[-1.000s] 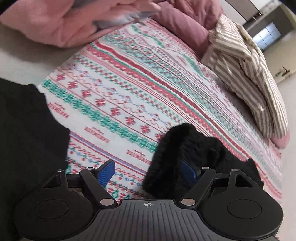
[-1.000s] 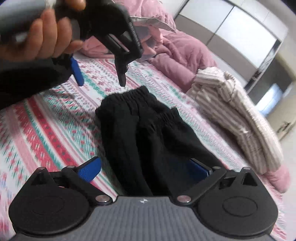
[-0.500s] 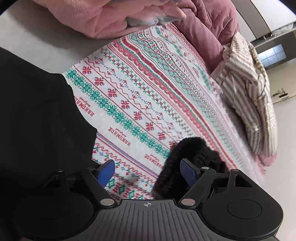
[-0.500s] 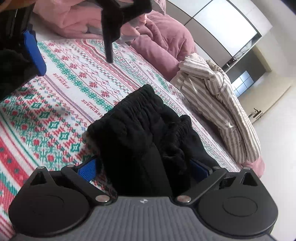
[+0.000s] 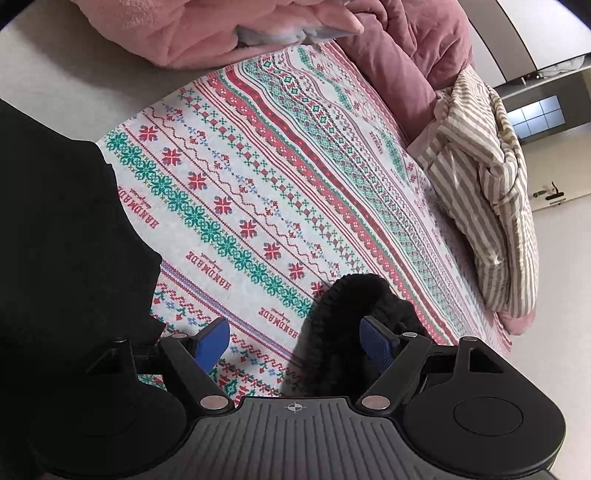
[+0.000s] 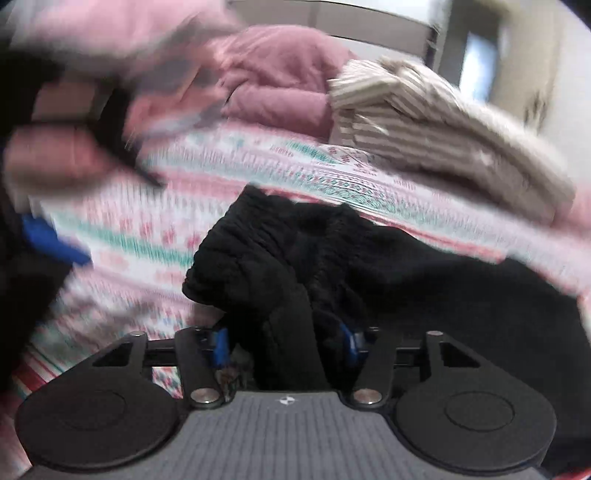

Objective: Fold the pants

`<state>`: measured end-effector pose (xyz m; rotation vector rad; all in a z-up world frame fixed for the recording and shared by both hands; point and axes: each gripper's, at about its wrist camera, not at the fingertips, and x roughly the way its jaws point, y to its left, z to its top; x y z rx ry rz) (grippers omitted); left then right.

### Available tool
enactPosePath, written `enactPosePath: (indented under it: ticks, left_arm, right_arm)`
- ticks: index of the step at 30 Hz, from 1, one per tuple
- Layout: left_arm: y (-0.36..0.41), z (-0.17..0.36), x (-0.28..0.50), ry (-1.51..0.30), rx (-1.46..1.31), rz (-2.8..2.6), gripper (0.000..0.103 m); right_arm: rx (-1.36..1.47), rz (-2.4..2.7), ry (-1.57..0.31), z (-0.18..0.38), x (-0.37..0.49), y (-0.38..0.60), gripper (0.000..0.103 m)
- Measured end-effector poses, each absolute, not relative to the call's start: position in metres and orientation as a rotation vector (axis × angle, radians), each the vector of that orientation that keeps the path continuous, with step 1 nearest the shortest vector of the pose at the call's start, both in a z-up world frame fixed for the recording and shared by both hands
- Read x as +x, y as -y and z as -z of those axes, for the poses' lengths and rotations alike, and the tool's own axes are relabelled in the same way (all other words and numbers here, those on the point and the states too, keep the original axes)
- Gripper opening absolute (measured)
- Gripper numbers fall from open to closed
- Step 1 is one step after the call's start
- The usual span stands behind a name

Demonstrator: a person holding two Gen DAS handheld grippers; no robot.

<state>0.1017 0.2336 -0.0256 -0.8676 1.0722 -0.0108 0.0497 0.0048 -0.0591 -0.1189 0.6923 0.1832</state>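
Pants (image 6: pixel 280 266) sit clenched in your right gripper (image 6: pixel 284 343); left gripper (image 5: pixel 295 341) gapes; grab the cuff, then fold

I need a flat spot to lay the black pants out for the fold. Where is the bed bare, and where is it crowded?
Bare patterned sheet lies between the pink blankets at the head, the striped bedding along the far side and the black pants near the left hand-held gripper. Crowded: the head and striped side, plus dark fabric at left.
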Motion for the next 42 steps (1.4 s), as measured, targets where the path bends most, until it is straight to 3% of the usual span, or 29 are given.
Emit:
enactPosePath:
  ticks: [5, 21, 31, 33, 40, 42]
  left_arm:
    - [-0.226, 0.027, 0.105, -1.074, -0.853, 0.017, 0.078]
    - [-0.13, 0.016, 0.117, -1.006, -0.695, 0.16, 0.079]
    - [-0.051, 0.008, 0.111, -0.933, -0.508, 0.269, 0.079]
    - [-0.036, 0.009, 0.109, -0.924, -0.442, 0.289, 0.079]
    - [-0.008, 0.013, 0.103, -0.926, -0.356, 0.332, 0.079]
    - [-0.003, 0.013, 0.102, -0.924, -0.344, 0.339, 0.079]
  right_arm:
    - [0.279, -0.272, -0.681, 0.039, 0.053, 0.059, 0.088]
    - [1.046, -0.296, -0.474, 0.013, 0.024, 0.232, 0.085]
    - [1.232, -0.063, -0.332, 0.07, -0.015, 0.321, 0.079]
    - [1.262, -0.048, -0.337, 0.085, -0.02, 0.323, 0.073]
    - [1.255, -0.02, -0.354, 0.093, -0.033, 0.318, 0.073]
    - [1.265, 0.023, -0.381, 0.094, -0.038, 0.322, 0.077]
